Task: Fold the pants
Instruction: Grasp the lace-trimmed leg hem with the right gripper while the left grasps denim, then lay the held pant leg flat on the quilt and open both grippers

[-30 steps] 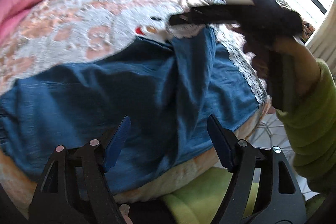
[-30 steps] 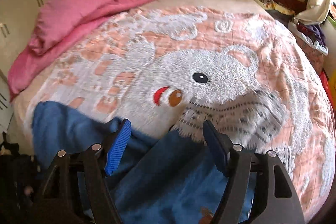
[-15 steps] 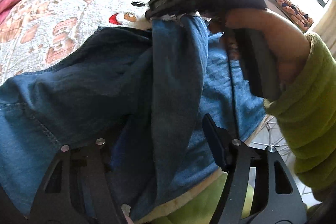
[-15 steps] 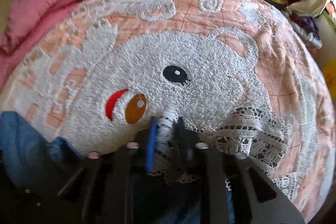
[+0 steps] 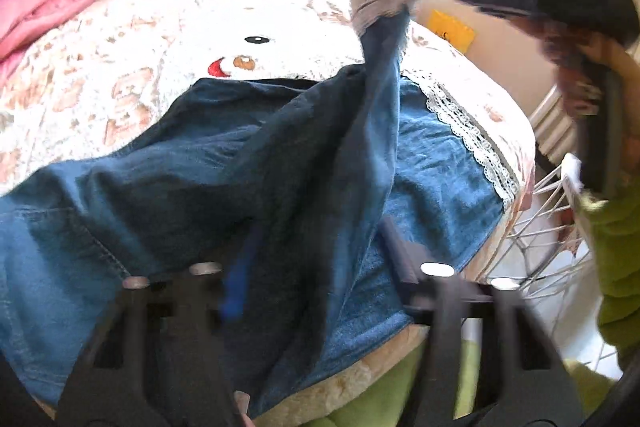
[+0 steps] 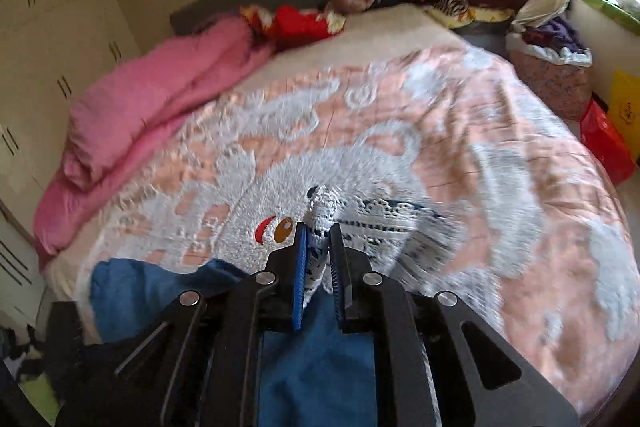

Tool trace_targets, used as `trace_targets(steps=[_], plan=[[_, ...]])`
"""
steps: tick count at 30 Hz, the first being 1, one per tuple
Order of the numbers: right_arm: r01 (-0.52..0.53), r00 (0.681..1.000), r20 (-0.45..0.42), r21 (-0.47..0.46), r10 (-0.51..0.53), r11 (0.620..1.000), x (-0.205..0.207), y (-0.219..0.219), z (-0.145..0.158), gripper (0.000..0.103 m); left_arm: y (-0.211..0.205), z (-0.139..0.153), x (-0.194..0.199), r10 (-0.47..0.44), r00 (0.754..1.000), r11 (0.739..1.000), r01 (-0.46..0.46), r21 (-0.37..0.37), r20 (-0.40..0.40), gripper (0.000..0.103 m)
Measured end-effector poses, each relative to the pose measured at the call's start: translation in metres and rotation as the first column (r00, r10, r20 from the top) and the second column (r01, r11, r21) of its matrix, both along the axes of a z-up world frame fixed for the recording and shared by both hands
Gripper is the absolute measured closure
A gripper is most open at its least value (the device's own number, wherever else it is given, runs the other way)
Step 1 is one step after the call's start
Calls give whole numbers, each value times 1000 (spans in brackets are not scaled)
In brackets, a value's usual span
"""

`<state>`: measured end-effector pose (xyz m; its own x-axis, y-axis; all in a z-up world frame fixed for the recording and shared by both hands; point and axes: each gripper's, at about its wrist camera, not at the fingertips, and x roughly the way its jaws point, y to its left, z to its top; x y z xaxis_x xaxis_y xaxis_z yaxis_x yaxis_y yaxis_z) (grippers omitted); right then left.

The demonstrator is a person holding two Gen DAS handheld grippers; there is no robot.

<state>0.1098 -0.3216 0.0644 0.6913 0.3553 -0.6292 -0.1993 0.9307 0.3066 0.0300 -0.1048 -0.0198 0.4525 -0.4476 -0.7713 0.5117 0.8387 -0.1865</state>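
1. Left gripper point(image 5: 316, 267): black triangular finger frames with cut-out windows, silver round screw heads, blue ribbed pads.
2. Right gripper point(image 6: 319, 251): same black frames, silver screws, blue serrated pads.
3. Person: fuzzy lime-green sleeve point(image 5: 618, 267).

Bare bedspread point(image 6: 460, 131) beyond pants point(image 5: 208, 163).

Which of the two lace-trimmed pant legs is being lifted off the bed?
The nearer pant leg: the right gripper pinches its lace hem and holds it up, while the other pant leg lies flat near the bed's edge.
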Motion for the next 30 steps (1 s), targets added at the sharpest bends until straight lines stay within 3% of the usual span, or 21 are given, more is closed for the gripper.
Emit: trace_targets(steps=[1,3,8,15,20,30], plan=[[15,1000,12,17,-15,1000,-14,-10,6,93,1,-4,10,-4,1000,1000,4,3,-4,89],[37,999,13,41,-37,998,-35,-27,11,93,0,-4,10,-18,1000,1000,18,12,-2,98],[93,996,-19,62,-92,994,-83,-58,3,93,1,8,-6,-55,997,998,52,47,57,98],[164,973,-178,80,-148,983,-131,-85,-52,93,-17,-2,-17,-113,993,985,106,133,42,98],[200,951,-258,87,-172,976,-143,-95,-86,93,-27,-14,-23,-134,991,972,126,197,30,98],[241,924,-317,50,-213,969,-150,-102,-105,93,-39,-26,-28,-168,985,947,152,284,33,96]])
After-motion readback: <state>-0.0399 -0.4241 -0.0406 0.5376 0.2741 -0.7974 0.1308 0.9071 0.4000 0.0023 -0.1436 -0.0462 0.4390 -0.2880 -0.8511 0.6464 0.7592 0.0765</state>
